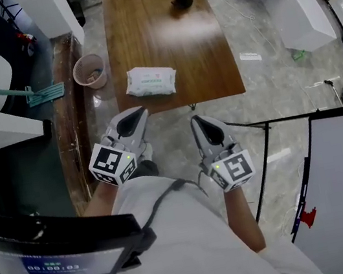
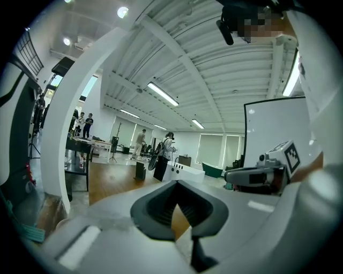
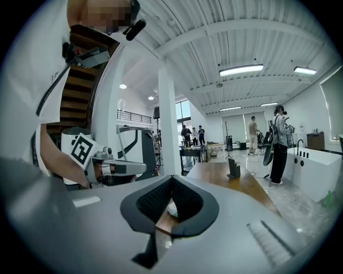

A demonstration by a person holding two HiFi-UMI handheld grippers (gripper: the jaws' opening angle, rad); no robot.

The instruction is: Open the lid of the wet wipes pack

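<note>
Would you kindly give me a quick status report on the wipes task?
Left gripper and right gripper both shut, empty, short of the table. Wet wipes pack flat by the near edge, untouched. Nothing between grippers and pack.

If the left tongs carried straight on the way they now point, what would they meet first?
Most likely the wet wipes pack on the wooden table: in the head view the left tongs aim at it. Their height is unclear, so the table's near edge might come first.
</note>
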